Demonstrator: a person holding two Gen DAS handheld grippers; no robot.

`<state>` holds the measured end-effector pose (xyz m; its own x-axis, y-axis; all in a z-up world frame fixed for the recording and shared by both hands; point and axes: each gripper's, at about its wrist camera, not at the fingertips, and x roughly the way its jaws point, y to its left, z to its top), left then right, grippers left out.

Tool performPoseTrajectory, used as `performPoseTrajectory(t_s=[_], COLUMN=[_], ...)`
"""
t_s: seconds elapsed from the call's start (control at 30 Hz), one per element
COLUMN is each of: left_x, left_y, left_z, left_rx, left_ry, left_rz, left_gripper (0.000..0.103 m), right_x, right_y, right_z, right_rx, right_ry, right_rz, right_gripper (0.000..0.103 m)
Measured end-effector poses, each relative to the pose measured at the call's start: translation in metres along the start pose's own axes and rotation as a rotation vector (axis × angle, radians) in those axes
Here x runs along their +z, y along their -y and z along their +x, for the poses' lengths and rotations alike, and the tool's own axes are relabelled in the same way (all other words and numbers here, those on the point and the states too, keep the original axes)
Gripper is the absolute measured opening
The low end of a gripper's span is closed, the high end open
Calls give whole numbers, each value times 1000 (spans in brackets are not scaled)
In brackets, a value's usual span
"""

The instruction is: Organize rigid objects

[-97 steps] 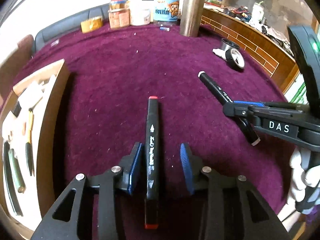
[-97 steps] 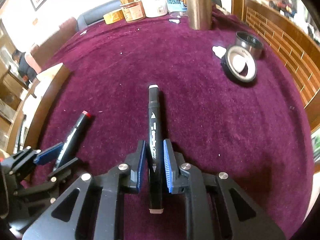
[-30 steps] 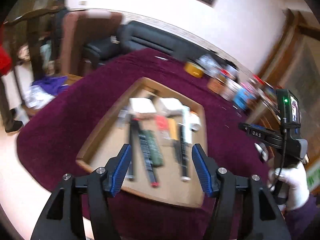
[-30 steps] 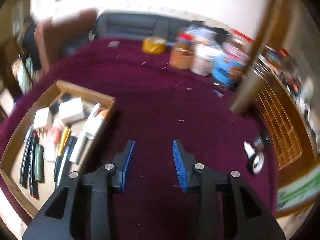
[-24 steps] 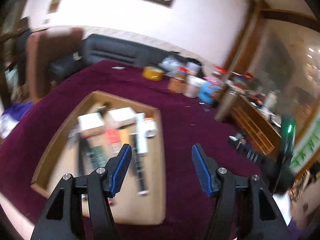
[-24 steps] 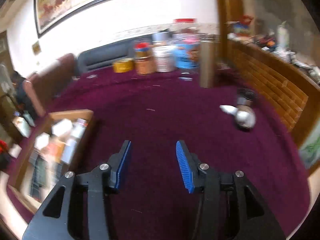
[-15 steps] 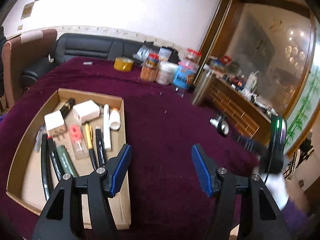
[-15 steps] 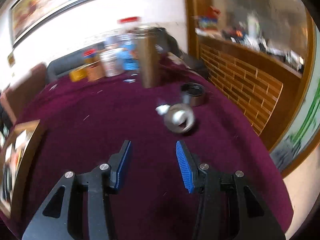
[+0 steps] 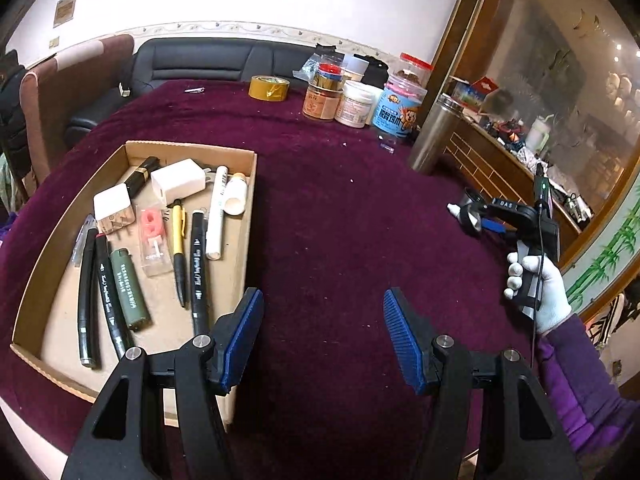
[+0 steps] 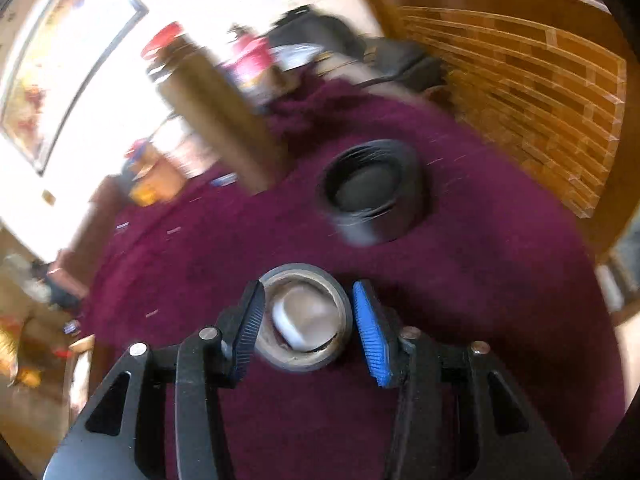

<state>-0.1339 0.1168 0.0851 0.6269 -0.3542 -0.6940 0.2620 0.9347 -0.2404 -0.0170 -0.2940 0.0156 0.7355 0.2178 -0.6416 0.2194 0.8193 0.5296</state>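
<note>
A cardboard tray (image 9: pixel 248 200) on the purple tablecloth holds several markers, pens, white boxes and a lighter. My left gripper (image 9: pixel 322 330) is open and empty, held above the cloth just right of the tray. My right gripper (image 10: pixel 308 322) is open, its blue pads on either side of a black tape roll (image 10: pixel 306 354) with a white object inside it; I cannot tell whether the pads touch it. In the left wrist view the right gripper (image 9: pixel 476 218) sits far right by the tape roll.
A black round lid (image 10: pixel 374 194) lies just beyond the tape roll. A steel flask (image 9: pixel 432 134) stands near it. Jars (image 9: pixel 356 102) and a yellow tape roll (image 9: pixel 269 88) line the table's far edge. A wooden cabinet (image 10: pixel 520 80) borders the right.
Both markers were set in the tray and both grippers opened. The left gripper pulled back from the tray. The right gripper swung right and dropped around the black tape roll.
</note>
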Motion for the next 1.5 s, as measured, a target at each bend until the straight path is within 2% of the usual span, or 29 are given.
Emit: performPoseTrajectory(t_s=[0.13,0.17,0.23,0.3,0.4,0.6,0.77,0.97,1.03,1.1,1.17,1.3,1.4,1.5], left_x=[-1,-3,-5,-8,-12,-19,-26,-31,-33,-33,-33,-33,-34,-34], left_y=[20,25,34,41,49,62,73,68,63,59,55,50,49,53], left_z=[7,8,10,12,15,30,39,39,38,37,37,37,40,44], left_rx=[5,8,14,18,30,30,4,-14,-22,-24,-24,-14,-10,-7], left_ry=[-26,-32,-42,-51,-67,-114,-157,-175,-178,-180,-181,-182,-186,-194], left_rz=[30,39,55,64,67,58,66,48,37,33,29,26,27,37], left_gripper=[56,56,56,56,56,56,56,56,56,56,56,56,56,56], right_x=[-19,-23,-31,-32,-29,-21,-19,-15,-15,-14,-13,-13,-10,-8], right_y=[-31,-39,-47,-49,-37,-9,-11,1,3,3,0,2,7,7], right_z=[-5,-7,-3,-3,-9,-19,-18,-15,-17,-21,-31,-53,-58,-58], right_rx=[262,344,565,617,605,452,399,316,255,150,-15,-219,-277,-320], right_ry=[-49,-71,-176,-196,-143,-24,-28,-17,3,50,137,283,330,335], right_rz=[-147,-174,-160,-162,-107,-11,-26,-16,-27,-47,-81,-93,-81,-97], right_gripper=[46,46,46,46,46,46,46,46,46,46,46,52,52,52])
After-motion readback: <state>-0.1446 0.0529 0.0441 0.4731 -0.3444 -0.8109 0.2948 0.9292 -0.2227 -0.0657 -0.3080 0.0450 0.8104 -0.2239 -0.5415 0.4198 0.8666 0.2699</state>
